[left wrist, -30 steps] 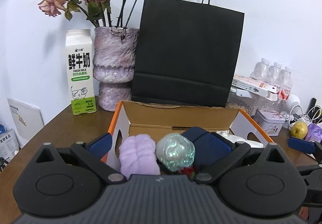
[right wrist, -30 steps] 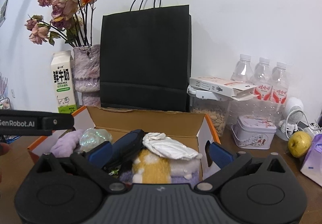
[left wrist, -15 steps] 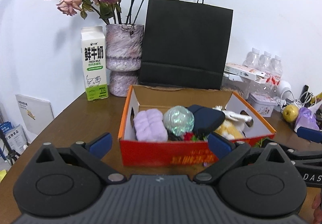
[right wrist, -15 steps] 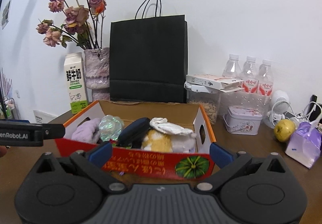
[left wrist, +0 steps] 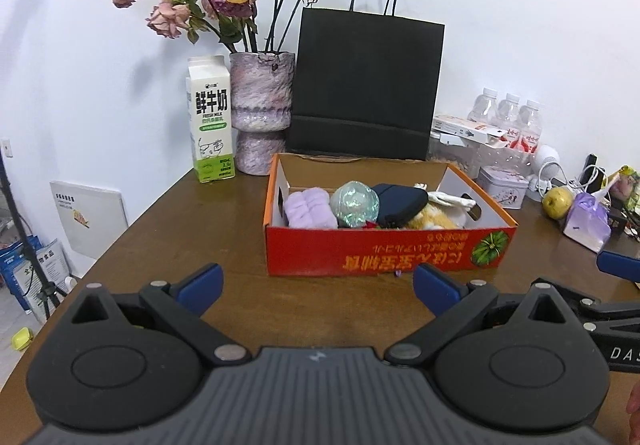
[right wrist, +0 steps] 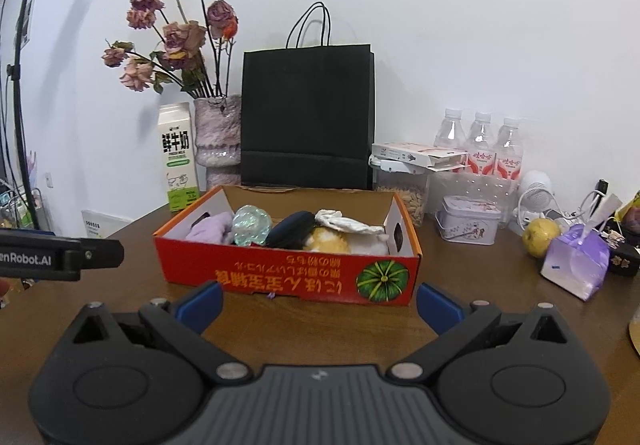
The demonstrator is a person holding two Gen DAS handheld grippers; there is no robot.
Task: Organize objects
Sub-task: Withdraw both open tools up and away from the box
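Observation:
A red cardboard box (left wrist: 384, 251) (right wrist: 288, 279) sits on the brown table. It holds a purple plush (left wrist: 310, 207), an iridescent ball (left wrist: 355, 203) (right wrist: 252, 225), a dark blue pouch (left wrist: 400, 199) (right wrist: 290, 229), a yellow and white plush (right wrist: 332, 241) and a white cloth (right wrist: 346, 223). My left gripper (left wrist: 318, 287) is open and empty, short of the box's front. My right gripper (right wrist: 318, 301) is open and empty, just in front of the box.
Behind the box stand a black paper bag (left wrist: 366, 85), a vase of dried roses (left wrist: 260, 113) and a milk carton (left wrist: 210, 125). To the right are water bottles (right wrist: 480, 143), a tin (right wrist: 468, 221), a yellow apple (right wrist: 540, 235) and a purple bag (right wrist: 576, 265).
Both grippers have drawn back from over the box toward the table's near side. The box now shows whole in front of them. Both stay open and empty.

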